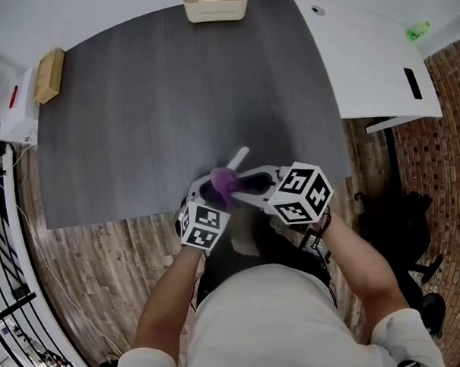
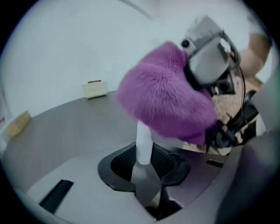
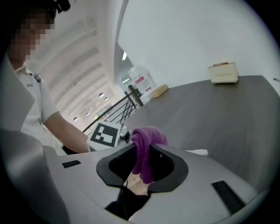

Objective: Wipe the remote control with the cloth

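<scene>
Your left hand-held gripper point(image 2: 144, 170) has its jaws together on the near end of the remote control point(image 2: 143, 142). The remote control is a slim white bar, and it stands out from the jaws and points away from you and upward. In the head view its far tip shows past the cloth, a little to the right.

Your right hand-held gripper point(image 3: 142, 173) is clamped on the cloth point(image 3: 146, 148), a purple fluffy one. One fold is pinched between the jaws and the rest bunches out over them. The cloth lies against the middle part of the remote control (in the left gripper view it hides everything above the lower part of the bar).

The two hand-held grippers are just beside each other, the right one coming in from the right, and their tips meet at the remote control. All this is over the near edge of the dark grey worktop point(image 1: 173, 90); how high above it I cannot tell.

Well apart from them, a beige box point(image 1: 215, 5) stands at the far edge of the worktop. A wooden block point(image 1: 49, 74) lies at the far left corner.
</scene>
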Demonstrator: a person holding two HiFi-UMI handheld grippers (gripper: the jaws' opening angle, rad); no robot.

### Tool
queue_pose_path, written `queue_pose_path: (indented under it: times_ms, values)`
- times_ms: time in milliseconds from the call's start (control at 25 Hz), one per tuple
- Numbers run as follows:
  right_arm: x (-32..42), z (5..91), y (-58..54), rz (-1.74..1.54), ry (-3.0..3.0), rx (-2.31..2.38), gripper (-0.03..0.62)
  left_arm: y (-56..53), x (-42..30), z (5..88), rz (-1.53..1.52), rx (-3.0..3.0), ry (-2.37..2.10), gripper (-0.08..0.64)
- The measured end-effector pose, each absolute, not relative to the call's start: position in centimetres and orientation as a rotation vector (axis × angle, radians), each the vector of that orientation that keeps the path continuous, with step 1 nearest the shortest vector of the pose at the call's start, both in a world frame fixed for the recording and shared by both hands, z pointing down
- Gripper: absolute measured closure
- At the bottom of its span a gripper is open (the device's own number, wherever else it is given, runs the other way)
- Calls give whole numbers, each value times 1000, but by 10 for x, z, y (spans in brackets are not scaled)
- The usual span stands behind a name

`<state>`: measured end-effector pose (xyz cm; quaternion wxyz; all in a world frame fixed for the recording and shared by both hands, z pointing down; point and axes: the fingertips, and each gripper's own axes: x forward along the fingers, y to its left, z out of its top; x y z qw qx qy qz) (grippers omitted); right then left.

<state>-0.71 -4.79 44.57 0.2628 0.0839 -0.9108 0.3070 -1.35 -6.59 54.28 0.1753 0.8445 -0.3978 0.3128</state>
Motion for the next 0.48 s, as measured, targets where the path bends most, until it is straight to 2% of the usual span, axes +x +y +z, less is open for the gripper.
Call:
queue_pose_path:
  times_ms: [280,480]
  values:
    - [76,425,-128,798,-2487,769,495,-55,-33,487,15,2217,-884,465]
    - [63,404,-137,682,-2568,634,495,-47,-30,446,-253,2176,-630,465]
